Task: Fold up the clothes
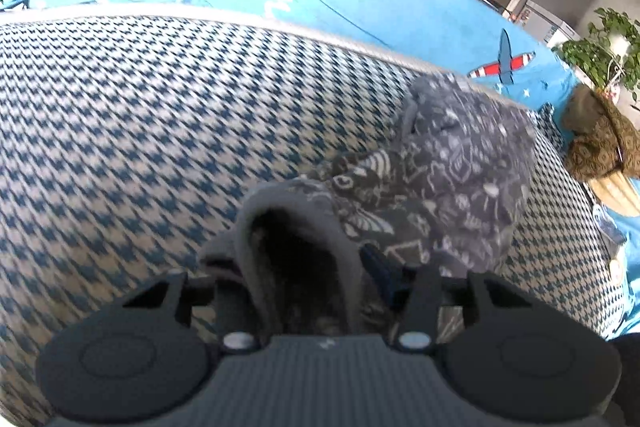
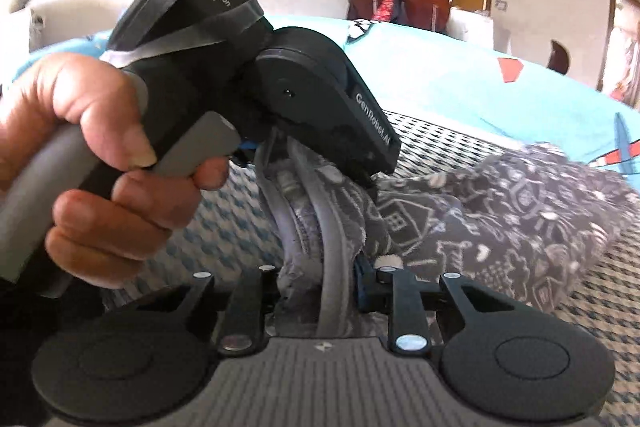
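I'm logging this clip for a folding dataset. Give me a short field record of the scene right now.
garment: grey patterned garment, bunched, partly lifted
surface: houndstooth cloth over a blue printed sheet
left claw: shut on the garment's grey banded edge
right claw: shut on the same edge, close beside the left claw
hand: grips the left claw's handle
background: potted plant

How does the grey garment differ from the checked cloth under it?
The grey garment carries white doodle prints; the checked cloth has a blue and white houndstooth weave. The garment is bunched and partly lifted, its edge pinched by both grippers; the cloth lies spread flat. Both are fabric.
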Demonstrator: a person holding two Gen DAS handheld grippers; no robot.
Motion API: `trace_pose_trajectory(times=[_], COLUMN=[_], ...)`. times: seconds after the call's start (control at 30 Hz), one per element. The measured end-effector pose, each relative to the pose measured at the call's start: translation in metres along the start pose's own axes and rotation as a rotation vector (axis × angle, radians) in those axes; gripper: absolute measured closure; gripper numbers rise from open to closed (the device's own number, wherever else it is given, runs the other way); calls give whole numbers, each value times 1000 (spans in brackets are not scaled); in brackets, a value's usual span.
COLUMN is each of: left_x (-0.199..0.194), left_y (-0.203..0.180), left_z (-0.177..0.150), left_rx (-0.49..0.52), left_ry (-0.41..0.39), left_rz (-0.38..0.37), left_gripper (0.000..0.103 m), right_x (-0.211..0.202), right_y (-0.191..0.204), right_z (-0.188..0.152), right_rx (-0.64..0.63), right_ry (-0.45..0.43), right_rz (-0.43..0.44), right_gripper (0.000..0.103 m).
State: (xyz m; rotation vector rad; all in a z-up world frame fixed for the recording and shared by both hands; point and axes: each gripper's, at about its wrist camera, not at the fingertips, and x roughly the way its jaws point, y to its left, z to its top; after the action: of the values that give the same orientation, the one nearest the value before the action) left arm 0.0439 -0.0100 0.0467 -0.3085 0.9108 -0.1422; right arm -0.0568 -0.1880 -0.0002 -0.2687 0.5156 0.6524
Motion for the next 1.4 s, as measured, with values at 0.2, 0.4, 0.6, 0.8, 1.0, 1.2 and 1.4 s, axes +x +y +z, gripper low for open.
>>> trace_pose_trajectory(times=[0.2,0.4,0.6,0.8,1.0,1.2,1.4], left_x=[-20,-27,-19,-38,-51,-61,-39], left_y=[42,82,106,83,96,107,86], left_z=[29,47,43,46,44,46,40], left_rx=[-5,-93,-201,-135,-229,-276,-200], left_ry=[-25,-39,6,-88,-136,-202,-155], left_rz=[64,145,285,388,465,460,382], left_gripper=[58,52,18,0,0,0,0], right_x=[25,58,77,58,37,48,60], right_y=[17,34,48,20,-21,-51,-81], right_z=[36,67,71,72,76,78,79], right_rx=[64,101,102,75,42,113,184], right_ry=[-24,-37,47,29,2,19,36], right_rz=[114,226,292,376,397,312,226], right_gripper=[77,77,66,65,65,65,65])
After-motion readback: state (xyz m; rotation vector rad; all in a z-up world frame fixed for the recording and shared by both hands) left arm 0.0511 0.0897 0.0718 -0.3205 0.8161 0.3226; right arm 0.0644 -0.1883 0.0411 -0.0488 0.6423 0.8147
